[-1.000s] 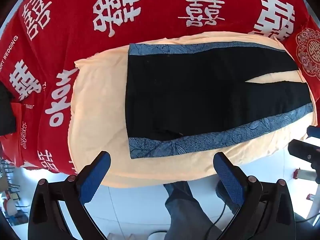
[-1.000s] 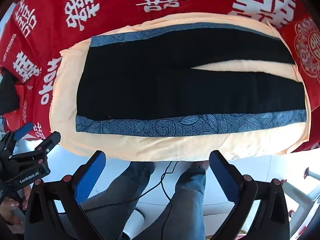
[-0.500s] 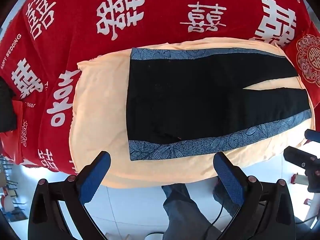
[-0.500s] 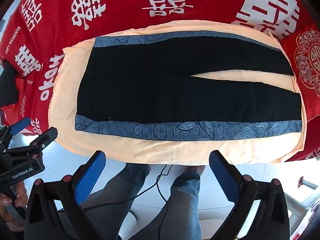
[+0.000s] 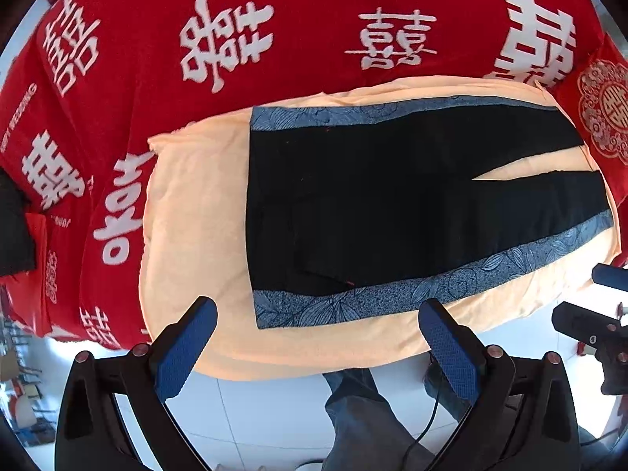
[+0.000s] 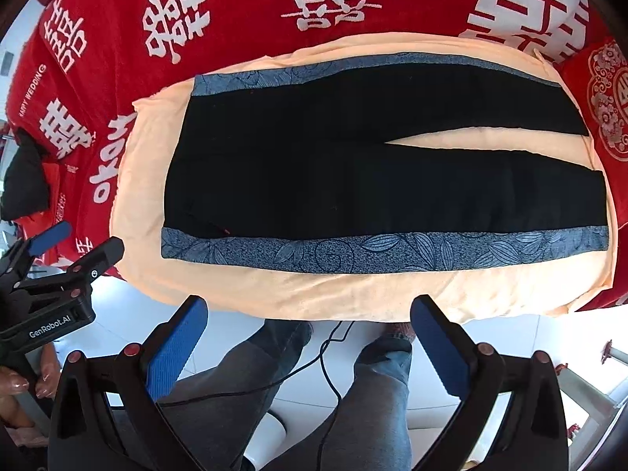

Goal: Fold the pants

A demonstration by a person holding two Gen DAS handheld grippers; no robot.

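Observation:
Black pants point(image 5: 392, 204) with blue leaf-patterned side stripes lie flat on a peach cloth point(image 5: 188, 212), waistband to the left and legs to the right with a narrow gap between them. They also show in the right wrist view point(image 6: 353, 172). My left gripper point(image 5: 318, 337) is open and empty, held above the near edge by the waistband corner. My right gripper point(image 6: 310, 333) is open and empty, above the near edge by the near leg's blue stripe point(image 6: 392, 253). Each gripper shows in the other's view: the right point(image 5: 596, 314), the left point(image 6: 59, 259).
A red cloth with white characters point(image 5: 274, 31) covers the table under the peach cloth point(image 6: 353, 294). A dark item point(image 5: 11, 231) sits at the far left. The person's jeans-clad legs point(image 6: 353, 384) and a black cable point(image 6: 329, 353) are below over white floor tiles.
Both grippers have drawn slightly back and up from the table, so the pants sit lower in both views. Both stay open; the pants have not moved.

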